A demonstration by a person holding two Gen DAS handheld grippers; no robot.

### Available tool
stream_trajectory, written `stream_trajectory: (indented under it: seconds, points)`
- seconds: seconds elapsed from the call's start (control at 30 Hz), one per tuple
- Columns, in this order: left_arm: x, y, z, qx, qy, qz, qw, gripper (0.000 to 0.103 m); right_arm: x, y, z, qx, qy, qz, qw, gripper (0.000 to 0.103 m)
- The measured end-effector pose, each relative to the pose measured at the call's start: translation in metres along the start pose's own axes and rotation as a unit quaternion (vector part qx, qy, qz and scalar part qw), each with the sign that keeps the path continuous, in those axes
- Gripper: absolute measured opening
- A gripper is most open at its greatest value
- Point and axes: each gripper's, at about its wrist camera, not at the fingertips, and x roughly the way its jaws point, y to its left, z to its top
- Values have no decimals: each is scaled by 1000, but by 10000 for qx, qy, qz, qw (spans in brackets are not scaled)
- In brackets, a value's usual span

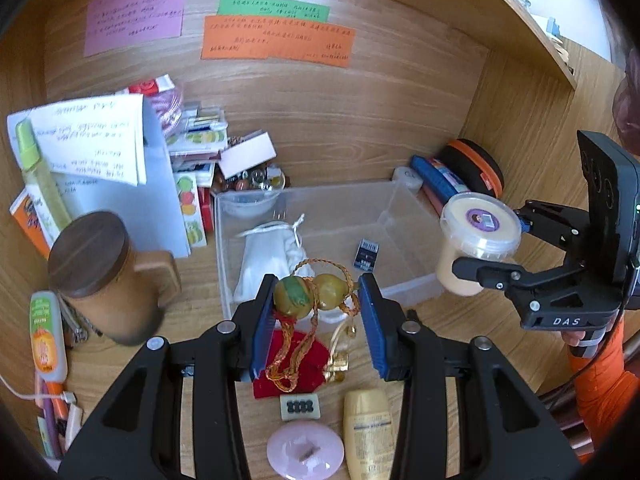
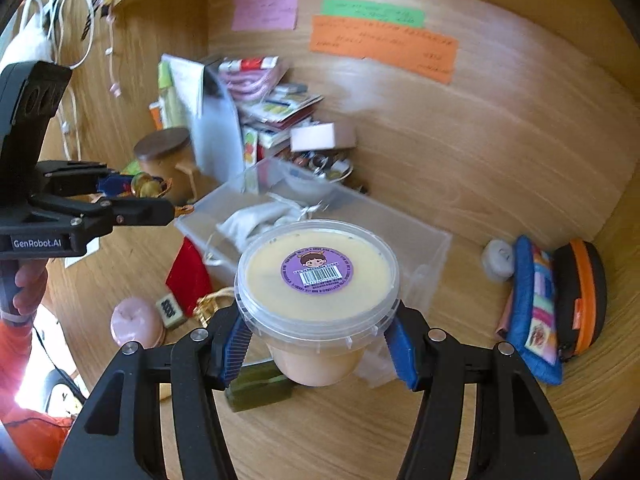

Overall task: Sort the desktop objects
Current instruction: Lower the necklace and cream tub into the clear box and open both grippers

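The gourd charm (image 1: pixel 314 294), yellow-green with a braided orange cord, sits at the lower centre of the left wrist view, clamped between the blue pads of the left gripper (image 1: pixel 318 300); its cord and gold tassel hang down over a red pouch (image 1: pixel 290 368) on the surface. At the right of that frame the right gripper (image 1: pixel 494 248) grasps a lidded tub (image 1: pixel 476 240) of cream-coloured paste. In the right wrist view the tub (image 2: pixel 318 276) fills the centre, gripped below its rim by the right gripper (image 2: pixel 320 344), with a purple barcode sticker (image 2: pixel 319 267) on the lid.

Behind both, mid-frame, stands a clear bin (image 1: pixel 404 216). It holds a white drawstring bag (image 1: pixel 266 256) at its left and a small dark blue packet (image 1: pixel 366 254) toward the right.

Around it on the wooden surface (image 1: pixel 340 148): a brown jar (image 1: pixel 106 276) with a dark lid at the left, a stack of papers and booklets (image 1: pixel 120 168) in the upper left, a mahjong tile (image 1: pixel 300 406), a pink dish (image 1: pixel 306 450) and a yellow tube (image 1: pixel 368 434) along the bottom edge, and a blue pouch (image 2: pixel 532 308) and orange-trimmed black case (image 2: pixel 582 296) at the right. Pink (image 1: pixel 136 14), green (image 1: pixel 274 8) and orange (image 1: pixel 278 42) notes are stuck on the wooden back wall at the top.
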Motion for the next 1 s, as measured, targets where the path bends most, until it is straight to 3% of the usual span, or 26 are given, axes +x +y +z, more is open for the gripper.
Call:
stream_trajectory:
  seconds: [0.33, 0.7, 0.87, 1.0]
  points:
    - [37, 2, 34, 114, 239, -203, 9994, 40, 31, -35, 24, 204, 40, -65, 9998, 56]
    - [116, 2, 55, 380, 966, -278, 9942, 40, 93, -61, 30, 418, 543, 32, 9976, 56]
    - [149, 7, 58, 245, 1380, -523, 9887, 40, 109, -64, 31, 297, 686, -46, 9972, 56]
    - [163, 6, 60, 269, 1486, -527, 9871, 40, 120, -63, 33, 94, 791, -143, 9967, 56]
